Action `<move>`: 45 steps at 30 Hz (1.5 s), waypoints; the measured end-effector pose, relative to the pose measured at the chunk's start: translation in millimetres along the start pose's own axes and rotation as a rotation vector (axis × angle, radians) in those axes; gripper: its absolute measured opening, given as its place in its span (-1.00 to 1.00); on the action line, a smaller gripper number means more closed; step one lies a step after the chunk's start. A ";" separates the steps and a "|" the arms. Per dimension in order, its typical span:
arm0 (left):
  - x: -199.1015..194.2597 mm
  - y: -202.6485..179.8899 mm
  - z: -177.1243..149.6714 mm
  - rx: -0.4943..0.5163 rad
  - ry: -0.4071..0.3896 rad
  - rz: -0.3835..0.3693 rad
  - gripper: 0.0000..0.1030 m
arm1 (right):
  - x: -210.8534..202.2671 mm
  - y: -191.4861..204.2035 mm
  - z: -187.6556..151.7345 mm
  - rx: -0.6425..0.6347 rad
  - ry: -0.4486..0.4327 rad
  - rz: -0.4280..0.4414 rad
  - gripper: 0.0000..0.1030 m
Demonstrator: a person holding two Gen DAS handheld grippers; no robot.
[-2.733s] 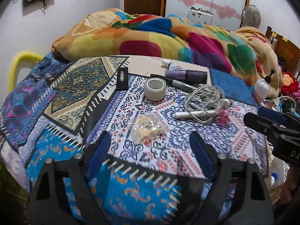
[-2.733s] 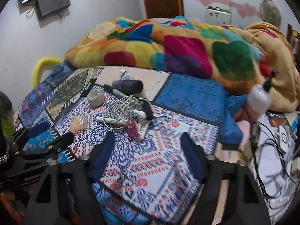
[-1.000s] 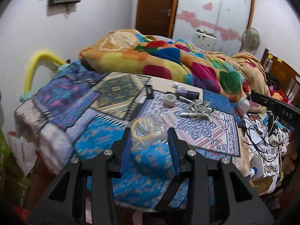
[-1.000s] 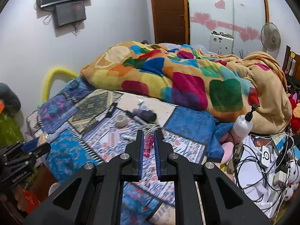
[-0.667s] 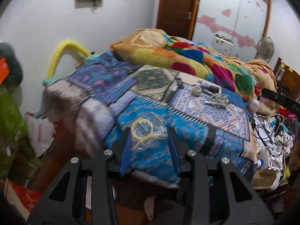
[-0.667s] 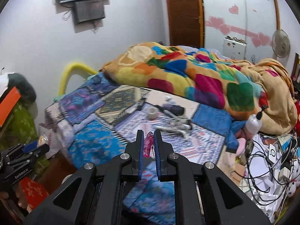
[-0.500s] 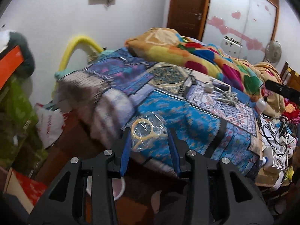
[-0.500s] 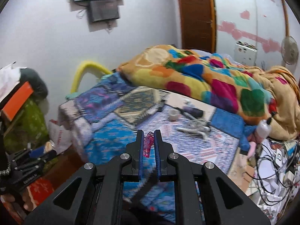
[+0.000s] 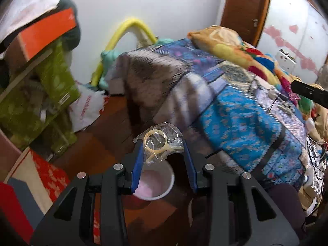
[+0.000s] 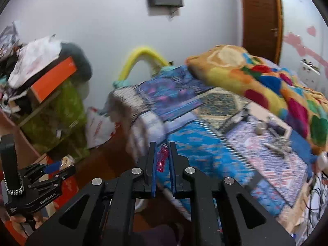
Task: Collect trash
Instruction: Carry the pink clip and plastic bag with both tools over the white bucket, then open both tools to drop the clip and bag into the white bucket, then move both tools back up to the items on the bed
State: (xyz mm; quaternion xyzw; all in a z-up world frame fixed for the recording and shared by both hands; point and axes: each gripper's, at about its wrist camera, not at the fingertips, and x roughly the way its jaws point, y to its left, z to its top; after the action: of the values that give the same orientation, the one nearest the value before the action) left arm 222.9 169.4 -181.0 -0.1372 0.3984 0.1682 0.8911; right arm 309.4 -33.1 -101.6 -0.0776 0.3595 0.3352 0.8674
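My left gripper (image 9: 163,149) is shut on a crumpled clear plastic bag (image 9: 160,143) with yellowish rings inside. It holds the bag above a white bucket (image 9: 157,184) with a pink inside that stands on the brown floor beside the bed. My right gripper (image 10: 162,153) is shut on a small pink wrapper (image 10: 162,160) and hangs over the bed's near corner. The left gripper with its bag also shows in the right wrist view (image 10: 59,167), low at the left. The right gripper's tip shows in the left wrist view (image 9: 307,92) at the right edge.
The bed (image 9: 235,106) with patterned blue covers fills the right side; a cable, tape roll and pens (image 10: 272,135) lie on it. Green and orange boxes (image 9: 47,65) and a white plastic bag (image 9: 88,106) crowd the left wall. A red box (image 9: 47,176) lies near the bucket.
Both grippers closed on their items on the bed, then swung left and down away from it. The left one with the bag now hangs over the bucket on the floor.
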 end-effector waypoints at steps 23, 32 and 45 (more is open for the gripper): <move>159.8 96.3 -65.2 -0.171 0.343 0.020 -0.26 | 205.2 105.3 -56.4 -0.161 0.482 0.192 -0.81; 201.5 98.1 -70.6 -0.207 0.433 -0.019 -0.26 | 240.4 124.9 -67.8 -0.232 0.599 0.250 -0.78; 186.7 91.5 -56.2 -0.194 0.408 -0.007 -0.10 | 232.3 110.1 -57.3 -0.196 0.558 0.231 -0.24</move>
State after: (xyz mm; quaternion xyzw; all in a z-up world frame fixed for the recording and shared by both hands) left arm 265.0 266.5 -368.6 -0.2549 0.5518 0.1716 0.7753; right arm 326.5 151.5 -288.6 -0.2085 0.5559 0.4305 0.6798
